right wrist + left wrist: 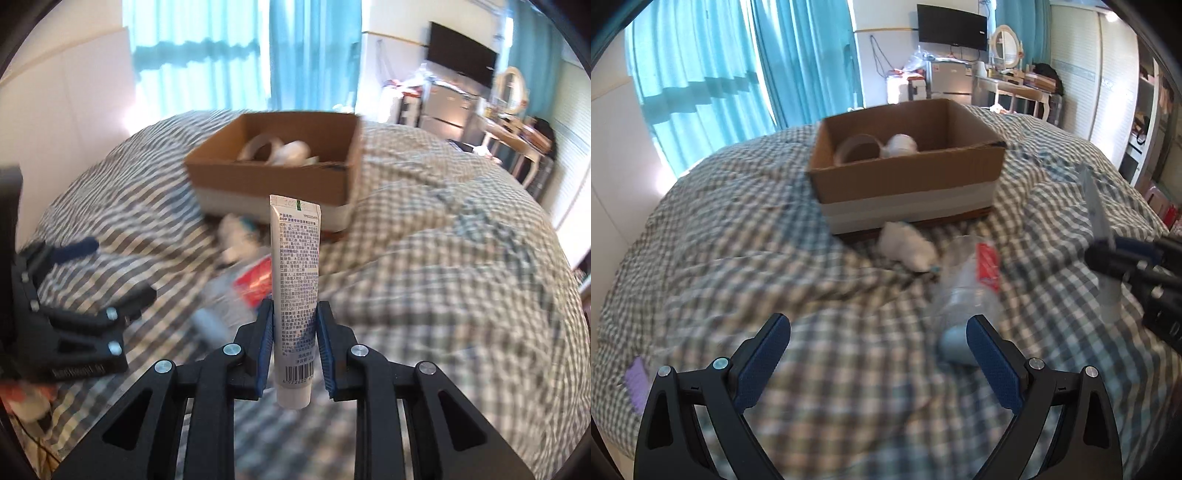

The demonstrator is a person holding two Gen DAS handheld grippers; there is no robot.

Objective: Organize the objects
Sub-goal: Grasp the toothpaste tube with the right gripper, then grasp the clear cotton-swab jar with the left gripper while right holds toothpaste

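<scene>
Two blue pads (264, 347) of your right gripper (294, 347) press flat against the sides of a tube (295, 291), clamping its lower body so the crimped end stands upright and the cap end hangs below; that low, firm hold looks chosen so the tube will not swing on its way to the box. Your left gripper (879, 365) is spread wide and holds nothing, its right pad just beside the blue cap of a clear bottle (967, 295) lying on the bed (738, 236), probably lined up to take it next. Past the bottle a white bundle (907, 247) lies against the near wall of the cardboard box (908, 177), which sits toward the far edge of the bed. Inside it you can see a tape roll (858, 147) and a white jar (901, 146) side by side.
</scene>
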